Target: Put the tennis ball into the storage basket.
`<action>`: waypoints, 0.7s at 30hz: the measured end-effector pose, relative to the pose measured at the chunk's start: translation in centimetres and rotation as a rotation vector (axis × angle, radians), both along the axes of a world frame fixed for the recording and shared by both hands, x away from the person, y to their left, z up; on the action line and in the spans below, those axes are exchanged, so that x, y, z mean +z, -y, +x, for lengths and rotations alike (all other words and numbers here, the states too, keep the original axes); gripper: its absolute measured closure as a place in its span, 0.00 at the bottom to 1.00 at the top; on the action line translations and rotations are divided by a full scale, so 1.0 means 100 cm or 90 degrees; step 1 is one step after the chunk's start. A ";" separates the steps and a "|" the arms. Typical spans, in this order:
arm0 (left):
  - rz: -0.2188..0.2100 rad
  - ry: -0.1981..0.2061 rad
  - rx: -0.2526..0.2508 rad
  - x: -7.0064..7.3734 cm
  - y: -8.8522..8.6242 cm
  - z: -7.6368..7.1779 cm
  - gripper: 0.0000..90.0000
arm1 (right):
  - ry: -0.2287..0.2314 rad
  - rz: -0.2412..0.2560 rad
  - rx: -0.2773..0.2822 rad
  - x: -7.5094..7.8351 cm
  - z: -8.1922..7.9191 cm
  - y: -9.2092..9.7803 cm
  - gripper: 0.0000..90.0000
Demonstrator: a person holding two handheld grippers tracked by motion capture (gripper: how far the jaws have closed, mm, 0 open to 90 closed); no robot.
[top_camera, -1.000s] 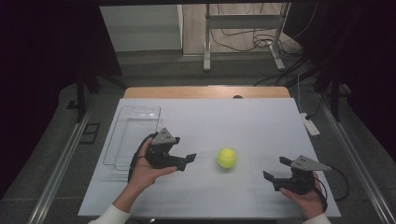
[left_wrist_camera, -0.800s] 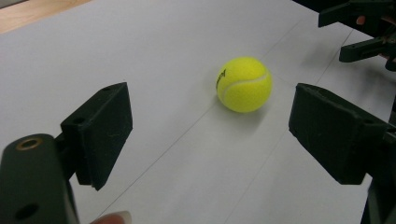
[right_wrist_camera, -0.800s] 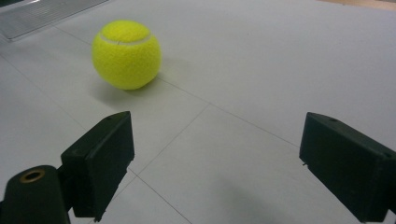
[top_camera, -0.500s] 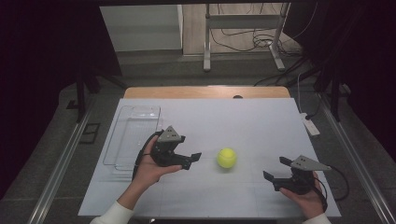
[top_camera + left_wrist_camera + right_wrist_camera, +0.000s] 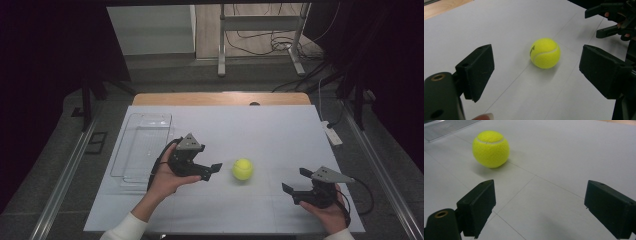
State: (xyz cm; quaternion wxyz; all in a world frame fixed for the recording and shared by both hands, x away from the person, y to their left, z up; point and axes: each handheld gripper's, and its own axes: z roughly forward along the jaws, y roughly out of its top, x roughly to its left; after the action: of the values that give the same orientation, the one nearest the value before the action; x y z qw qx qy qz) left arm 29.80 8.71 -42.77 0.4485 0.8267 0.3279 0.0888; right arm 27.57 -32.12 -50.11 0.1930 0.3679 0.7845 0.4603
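**Approach to the ball, left gripper leading**

White sheeting covers the counter (image 5: 280,130), whose wooden far edge borders a dark room with a stand and loose cables on the floor beyond. Reading from left to right in the high view, we find first a clear plastic tray (image 5: 145,145), lying empty near the left edge of the sheet. Just to its right we hold the left gripper (image 5: 212,169), its jaws spread wide and aimed at the tennis ball (image 5: 242,169), which rests on the sheet close ahead of the jaw tips but apart from them. The left gripper view confirms this: the ball (image 5: 545,53) sits beyond and between the two open jaws, untouched. Well apart to the right, near the front edge, we hold the right gripper (image 5: 295,182), its jaws likewise spread and closed on nothing; in the right gripper view the ball (image 5: 491,148) lies farther off, up and to the left.

We judge the step in hand to be the reach toward the ball, with no grasp yet made. The next move calls for carrying the left gripper forward until the jaws flank the ball at its widest part, then closing gently, since a round ball may roll from an off-centre push.

Count: one ball, one tray, two grippers.
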 end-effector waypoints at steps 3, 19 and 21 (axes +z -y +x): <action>0.001 0.000 -0.003 0.000 0.002 0.001 0.15 | 0.000 0.000 0.000 0.000 0.000 0.000 0.12; 0.008 -0.007 -0.029 -0.001 0.019 0.007 0.15 | 0.001 0.001 0.001 0.000 0.000 0.000 0.12; 0.010 -0.006 -0.032 -0.001 0.022 0.008 0.15 | 0.001 0.000 0.001 0.000 0.000 0.000 0.12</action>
State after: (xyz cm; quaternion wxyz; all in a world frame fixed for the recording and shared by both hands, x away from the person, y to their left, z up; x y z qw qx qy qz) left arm 30.60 6.54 -42.85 0.4426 0.8387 0.3082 0.0758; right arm 27.56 -32.09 -50.12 0.1933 0.3668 0.7846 0.4610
